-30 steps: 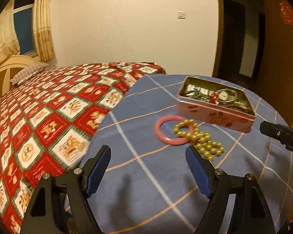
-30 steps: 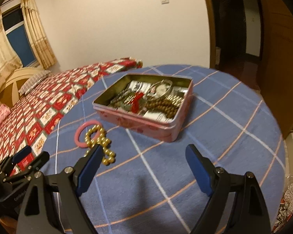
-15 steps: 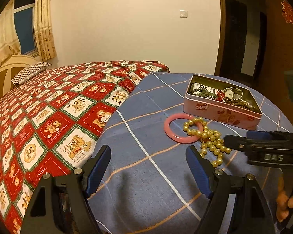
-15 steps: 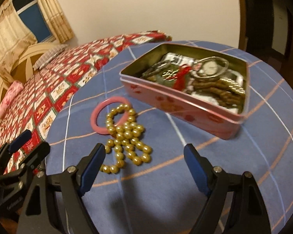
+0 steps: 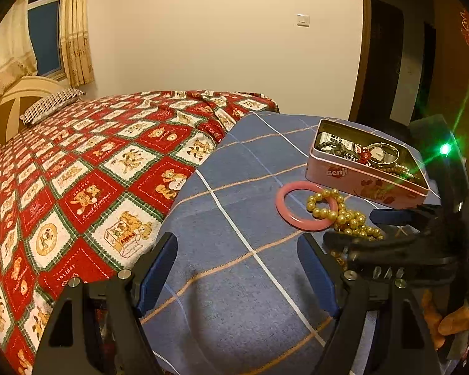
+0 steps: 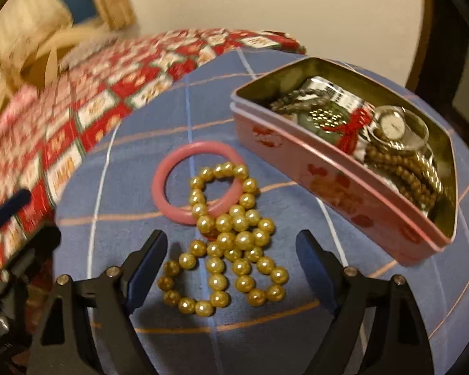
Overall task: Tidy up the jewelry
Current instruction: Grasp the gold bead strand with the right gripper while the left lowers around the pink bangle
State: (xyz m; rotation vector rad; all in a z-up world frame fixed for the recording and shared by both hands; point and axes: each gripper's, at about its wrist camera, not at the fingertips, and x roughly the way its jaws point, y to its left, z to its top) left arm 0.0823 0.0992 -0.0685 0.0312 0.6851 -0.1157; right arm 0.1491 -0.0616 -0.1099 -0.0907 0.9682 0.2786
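We work with the right gripper (image 6: 231, 268), jaws spread wide and empty, poised over the beads (image 6: 231, 243). The beads lie in a heap on the cloth (image 6: 265, 331), one loop draped across the bangle (image 6: 197, 181), just beside the tin (image 6: 337, 184). We judge the step to be picking up the beads. We should lower until both pads straddle the thick middle of the heap, then close there, so that loose loops do not slip out. We should lift slowly; the bangle may drag along. The left gripper (image 5: 237, 275) hangs open and empty, near the cloth's edge.
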